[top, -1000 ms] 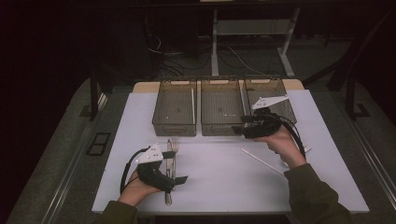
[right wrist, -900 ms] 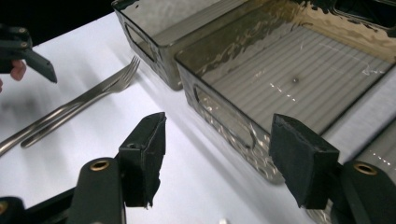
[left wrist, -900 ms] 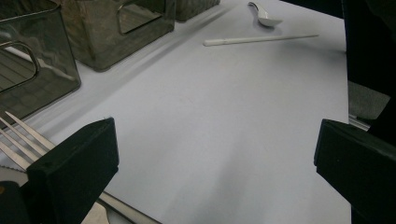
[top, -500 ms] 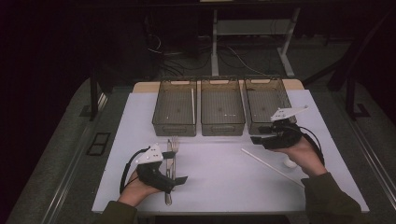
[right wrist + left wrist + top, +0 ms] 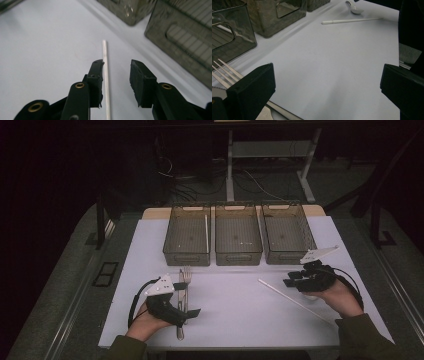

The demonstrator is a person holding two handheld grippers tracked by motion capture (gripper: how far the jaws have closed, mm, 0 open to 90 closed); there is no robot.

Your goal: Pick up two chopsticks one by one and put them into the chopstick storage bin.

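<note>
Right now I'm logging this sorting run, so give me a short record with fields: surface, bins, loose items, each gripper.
surface: white table
bins: three bins in a row at the far side
left bin: holds a white stick
loose items: chopstick, fork
right gripper: jaws have just been closing around the chopstick, a gap remains
left gripper: open, beside the fork

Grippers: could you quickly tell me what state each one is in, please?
Left gripper: open, holding nothing.
Right gripper: open, closing around the white stick, no grip yet.
</note>
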